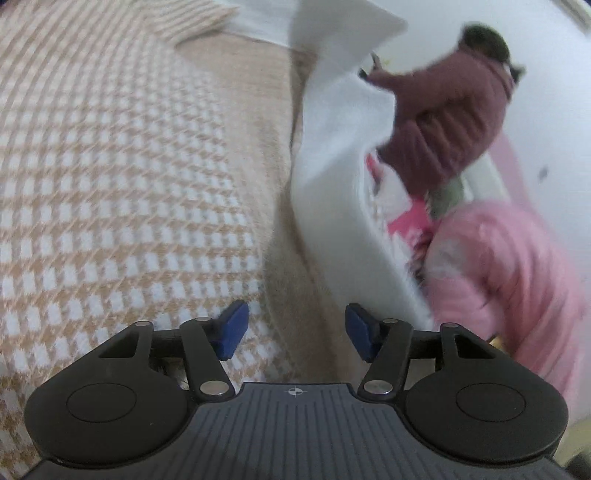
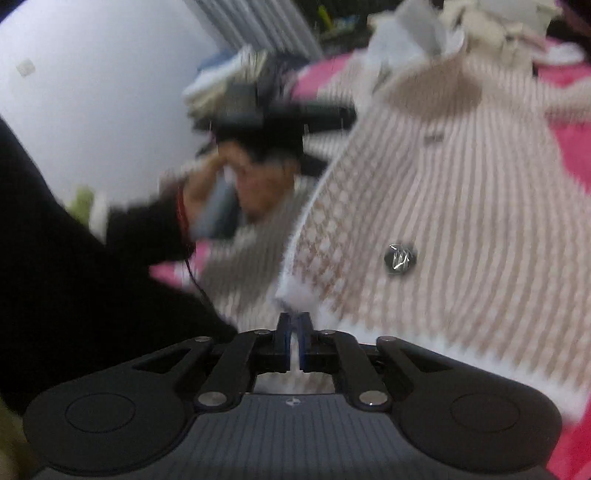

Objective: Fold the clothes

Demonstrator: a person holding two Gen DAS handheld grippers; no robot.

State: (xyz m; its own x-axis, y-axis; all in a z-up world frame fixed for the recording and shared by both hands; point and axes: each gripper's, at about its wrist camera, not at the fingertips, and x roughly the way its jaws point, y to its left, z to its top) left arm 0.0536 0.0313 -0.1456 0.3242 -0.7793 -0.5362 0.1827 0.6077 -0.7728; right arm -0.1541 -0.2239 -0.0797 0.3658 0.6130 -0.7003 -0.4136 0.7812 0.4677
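A beige-and-white houndstooth knit sweater [image 1: 110, 166] fills the left wrist view, spread flat. My left gripper [image 1: 295, 332] hovers just over it, blue pads [image 1: 232, 328] apart with only fabric below them. In the right wrist view the same sweater [image 2: 443, 203] shows ribbed stripes and a dark button [image 2: 399, 257]. My right gripper [image 2: 293, 332] is shut on its white edge [image 2: 297, 291], holding that corner lifted. A white cloth flap [image 1: 332, 166] rises to the right of the left gripper.
A person in a maroon padded jacket [image 1: 443, 122] and a pink padded garment [image 1: 517, 277] are on the right. A black-sleeved arm [image 2: 110, 258] holds the other gripper's handle. Pink-red bedding [image 2: 569, 140] lies underneath, with piled clothes [image 2: 480, 22] behind.
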